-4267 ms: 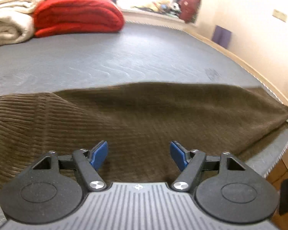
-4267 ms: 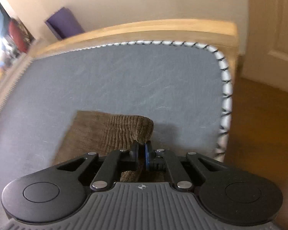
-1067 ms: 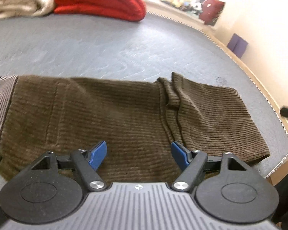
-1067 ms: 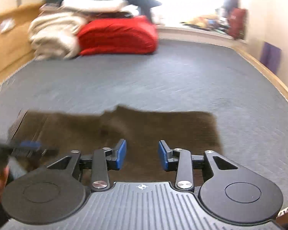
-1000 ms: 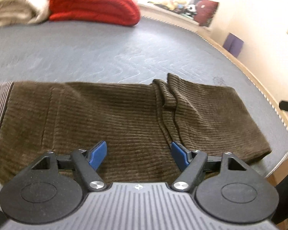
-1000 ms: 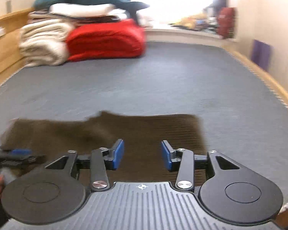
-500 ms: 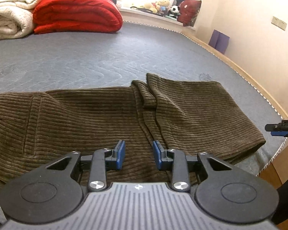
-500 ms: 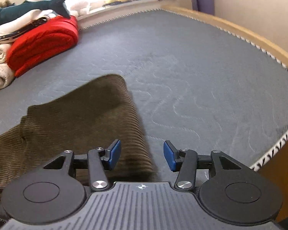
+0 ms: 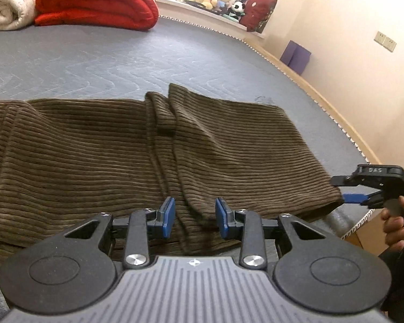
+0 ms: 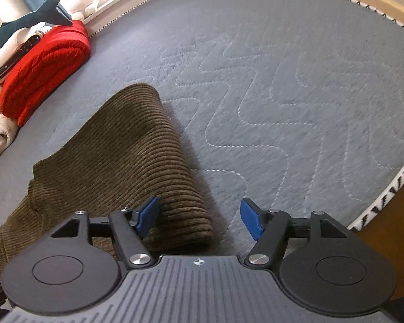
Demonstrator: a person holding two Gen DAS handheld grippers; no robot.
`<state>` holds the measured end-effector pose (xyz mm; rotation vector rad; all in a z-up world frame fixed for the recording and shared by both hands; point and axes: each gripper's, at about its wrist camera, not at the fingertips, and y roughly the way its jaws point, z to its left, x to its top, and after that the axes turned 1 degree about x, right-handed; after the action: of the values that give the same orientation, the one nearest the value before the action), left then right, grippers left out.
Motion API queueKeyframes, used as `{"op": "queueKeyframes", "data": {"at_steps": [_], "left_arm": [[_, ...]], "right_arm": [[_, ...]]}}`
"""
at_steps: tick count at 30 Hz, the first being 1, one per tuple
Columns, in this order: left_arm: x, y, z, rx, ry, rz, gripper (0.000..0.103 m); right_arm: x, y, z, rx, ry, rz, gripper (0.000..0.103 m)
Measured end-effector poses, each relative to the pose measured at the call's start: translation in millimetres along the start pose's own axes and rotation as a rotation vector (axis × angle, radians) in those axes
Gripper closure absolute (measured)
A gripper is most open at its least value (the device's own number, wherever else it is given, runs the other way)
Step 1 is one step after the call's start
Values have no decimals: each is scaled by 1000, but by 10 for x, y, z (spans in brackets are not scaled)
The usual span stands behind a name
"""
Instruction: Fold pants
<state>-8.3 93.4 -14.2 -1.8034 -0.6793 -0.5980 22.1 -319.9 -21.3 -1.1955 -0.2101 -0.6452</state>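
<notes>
Brown corduroy pants lie across the near part of a grey mattress, their legs folded back over the middle. My left gripper is open, its blue pads either side of the doubled-over edge at the near hem. My right gripper is open wide over the folded right end of the pants; its left pad is above the cloth, its right pad above bare mattress. The right gripper also shows in the left wrist view, held in a hand beside the pants' right corner.
A red folded blanket and cream blankets are stacked at the far end of the mattress. The mattress's piped edge and wooden frame run close on the right. A purple mat leans on the wall.
My right gripper has dropped closer to the folded end and opened wider. My left gripper has opened a little and moved nearer the fold edge. The pants lie still.
</notes>
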Motion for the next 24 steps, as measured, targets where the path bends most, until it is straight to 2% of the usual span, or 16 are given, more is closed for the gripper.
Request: {"op": "queueKeyframes", "data": {"at_steps": [3,6,11,15,18,19,22,24], "left_arm": [[-27,37,-40,-3,32,-6,66],[-61,129,-8,9,44,31,66],[-23,116,8,-46,15,9,67],[-64,262,36,-89,1,77,67],[-61,297,27,-95,22,69,67],[-49,299,21,-101,27,64,70],[-23,254,-38,-78,73,29,101],[69,92,-79,-96,85,-2,101]], "right_arm": [[-18,38,17,11,15,18,33],[-23,26,33,15,17,15,33],[-77,52,93,13,-9,31,33],[-108,55,121,13,-17,39,33],[-123,27,129,8,-29,26,33],[-130,24,134,5,-35,23,33],[-155,4,153,-4,-57,15,33],[-161,1,158,-9,-64,12,33]]}}
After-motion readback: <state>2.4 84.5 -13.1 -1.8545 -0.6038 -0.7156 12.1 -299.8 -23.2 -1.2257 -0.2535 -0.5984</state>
